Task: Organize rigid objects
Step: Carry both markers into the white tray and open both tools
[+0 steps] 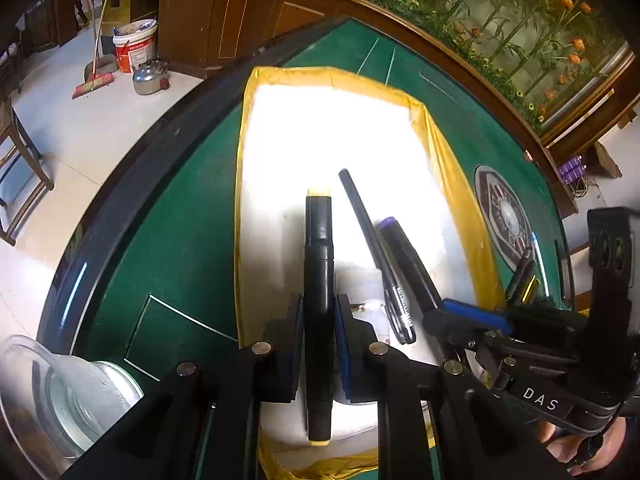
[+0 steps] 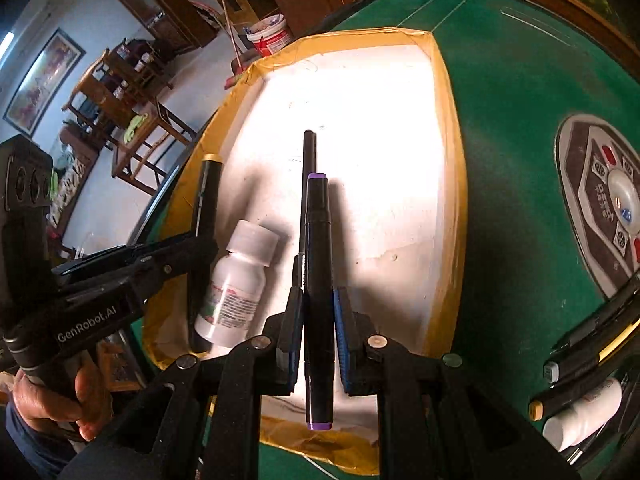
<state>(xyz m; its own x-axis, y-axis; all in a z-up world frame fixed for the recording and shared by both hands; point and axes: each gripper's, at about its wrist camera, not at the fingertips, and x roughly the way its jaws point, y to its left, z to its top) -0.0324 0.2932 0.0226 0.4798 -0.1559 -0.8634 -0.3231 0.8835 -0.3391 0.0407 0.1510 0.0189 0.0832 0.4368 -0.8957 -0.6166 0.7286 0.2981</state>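
A white box with yellow-taped rim (image 1: 452,148) (image 2: 452,92) lies on the green table. My left gripper (image 1: 319,320) is shut on a black marker with yellow caps (image 1: 319,240), held over the box; this marker also shows in the right wrist view (image 2: 204,188). My right gripper (image 2: 319,312) is shut on a black marker with purple caps (image 2: 318,240), also over the box; it shows in the left wrist view (image 1: 408,256). A thin black pen (image 1: 372,248) (image 2: 308,152) and a small white bottle (image 2: 240,284) lie inside the box.
More markers and a white bottle (image 2: 580,404) lie on the table at the right. A round control panel (image 2: 604,204) is set in the table's middle. A clear glass bowl (image 1: 68,392) sits at the left table edge. Floor, bucket and chairs lie beyond.
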